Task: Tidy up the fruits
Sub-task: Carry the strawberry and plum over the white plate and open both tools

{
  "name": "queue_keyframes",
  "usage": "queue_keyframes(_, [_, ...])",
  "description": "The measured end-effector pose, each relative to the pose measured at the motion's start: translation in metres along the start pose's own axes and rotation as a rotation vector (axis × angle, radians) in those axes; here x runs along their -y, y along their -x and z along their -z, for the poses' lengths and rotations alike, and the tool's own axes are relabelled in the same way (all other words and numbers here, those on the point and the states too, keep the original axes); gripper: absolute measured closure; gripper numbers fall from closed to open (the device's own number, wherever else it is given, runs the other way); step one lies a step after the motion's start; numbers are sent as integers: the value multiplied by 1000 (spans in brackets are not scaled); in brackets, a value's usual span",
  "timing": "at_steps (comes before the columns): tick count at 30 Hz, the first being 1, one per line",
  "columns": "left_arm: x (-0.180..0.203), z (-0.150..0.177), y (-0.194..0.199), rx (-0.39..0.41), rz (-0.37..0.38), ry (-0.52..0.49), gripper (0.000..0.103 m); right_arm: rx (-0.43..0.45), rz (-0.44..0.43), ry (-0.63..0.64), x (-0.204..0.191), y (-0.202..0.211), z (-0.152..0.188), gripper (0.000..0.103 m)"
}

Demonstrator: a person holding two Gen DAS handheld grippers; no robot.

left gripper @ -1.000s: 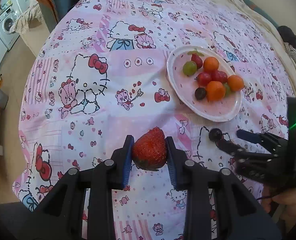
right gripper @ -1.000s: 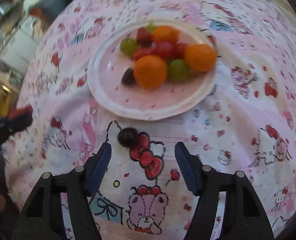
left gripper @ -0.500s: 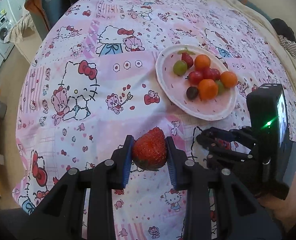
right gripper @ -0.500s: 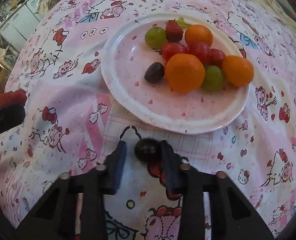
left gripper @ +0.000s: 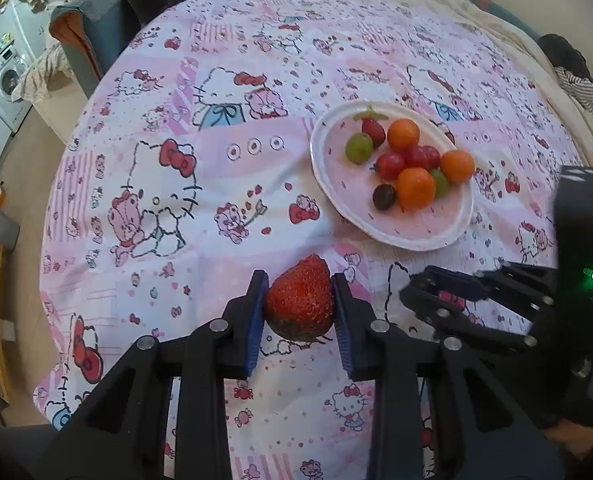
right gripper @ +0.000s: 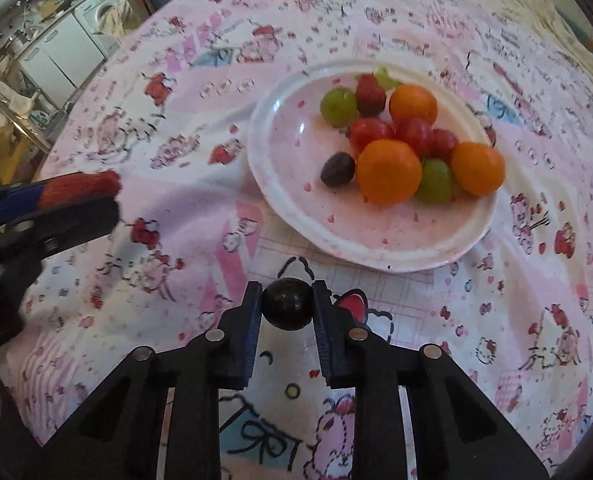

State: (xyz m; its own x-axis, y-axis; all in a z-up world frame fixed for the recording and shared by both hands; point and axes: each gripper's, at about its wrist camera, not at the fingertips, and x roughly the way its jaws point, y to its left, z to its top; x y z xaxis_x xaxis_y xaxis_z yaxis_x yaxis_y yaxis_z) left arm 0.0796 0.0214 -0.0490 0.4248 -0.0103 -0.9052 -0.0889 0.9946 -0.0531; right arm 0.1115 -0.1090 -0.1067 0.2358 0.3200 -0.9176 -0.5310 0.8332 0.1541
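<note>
Left tongs (left gripper: 299, 300) clamp a strawberry (left gripper: 299, 305); right tongs (right gripper: 287, 308) pinch a dark grape (right gripper: 287, 309) near the plate (right gripper: 292, 216)

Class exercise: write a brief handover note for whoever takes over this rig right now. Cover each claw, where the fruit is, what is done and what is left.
Left claw: shut on a strawberry, off the cloth.
Right claw: shut on a dark grape, just short of the plate.
Done: the plate already holds oranges, tomatoes, grapes and a strawberry.
Left: probably set both held fruits on the plate.
</note>
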Motion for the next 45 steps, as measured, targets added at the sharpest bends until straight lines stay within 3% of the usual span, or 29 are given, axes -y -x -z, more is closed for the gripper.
queue_keyframes(14, [6, 6, 21, 81, -29, -44, 76, 158, 20, -18, 3, 76, 12, 77])
queue_keyframes(25, [17, -19, 38, 132, 4, -50, 76, 304, 14, -141, 41, 113, -17, 77])
queue_keyframes(34, [21, -59, 31, 160, -8, -96, 76, 280, -16, -221, 75, 99, -44, 77])
queue_keyframes(45, [21, -84, -27, 110, 34, -74, 76, 224, -25, -280, 112, 56, -67, 77])
